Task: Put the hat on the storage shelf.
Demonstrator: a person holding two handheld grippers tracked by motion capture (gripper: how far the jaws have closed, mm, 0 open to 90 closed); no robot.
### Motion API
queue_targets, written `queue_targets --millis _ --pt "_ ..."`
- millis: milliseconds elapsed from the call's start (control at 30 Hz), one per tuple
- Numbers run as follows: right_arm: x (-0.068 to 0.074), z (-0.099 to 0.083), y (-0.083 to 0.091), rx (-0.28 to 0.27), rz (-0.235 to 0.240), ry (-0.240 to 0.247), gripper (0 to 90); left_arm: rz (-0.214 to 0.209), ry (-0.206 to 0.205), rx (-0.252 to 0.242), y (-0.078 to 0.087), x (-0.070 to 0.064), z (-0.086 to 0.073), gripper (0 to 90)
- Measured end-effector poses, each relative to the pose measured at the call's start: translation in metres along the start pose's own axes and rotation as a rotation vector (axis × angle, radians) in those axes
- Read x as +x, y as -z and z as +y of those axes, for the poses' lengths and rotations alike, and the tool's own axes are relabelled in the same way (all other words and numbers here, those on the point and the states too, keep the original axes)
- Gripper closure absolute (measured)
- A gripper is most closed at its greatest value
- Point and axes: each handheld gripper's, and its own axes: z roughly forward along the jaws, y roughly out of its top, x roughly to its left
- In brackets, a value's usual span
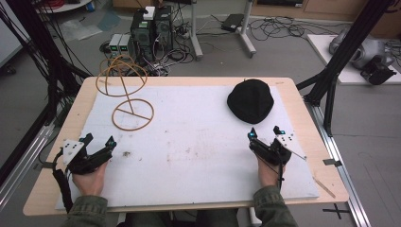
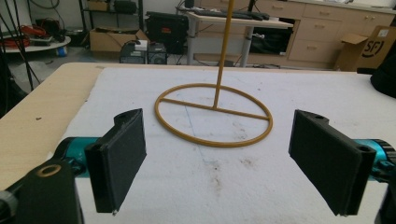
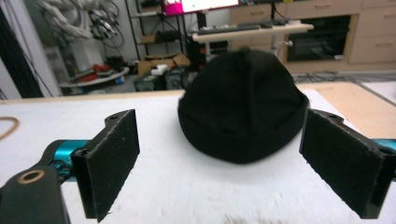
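While both grippers (image 1: 98,143) (image 1: 265,132) gape wide over the stained white foam mat (image 1: 198,142), a black cloth cap (image 1: 250,100) sits ahead of the right one, cluttered lab floor (image 1: 283,52) beyond.

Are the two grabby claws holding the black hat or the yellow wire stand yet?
No. The left gripper and right gripper are both open and hold nothing; the hat and stand lie apart from them.

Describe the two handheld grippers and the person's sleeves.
Both the left gripper and the right gripper are black with teal fittings, flat black jaw pads and a white dotted plate. A black cable trails from the left one. Both sleeves are olive green.
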Motion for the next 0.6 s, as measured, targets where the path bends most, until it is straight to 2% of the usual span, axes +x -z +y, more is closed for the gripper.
queue_targets --millis 67,267,333,433,600 --pt "-0.002 0.007 -0.003 0.003 0.010 -0.029 11.1 0.000 0.007 0.000 0.000 0.001 0.000 19.1" --pt "-0.010 0.018 -0.012 -0.003 -0.010 -0.042 11.1 -0.001 0.003 -0.002 -0.002 0.000 0.001 19.3" --pt "-0.017 0.023 -0.019 0.006 -0.024 -0.096 11.1 0.000 -0.013 -0.006 -0.002 -0.002 0.001 19.2" --pt "-0.023 0.028 -0.025 0.019 -0.044 -0.114 11.1 -0.005 -0.041 -0.006 -0.002 -0.006 0.002 19.3" --pt "-0.027 0.034 -0.033 0.029 -0.061 -0.105 11.1 -0.007 -0.042 -0.005 -0.003 -0.006 0.001 19.2"
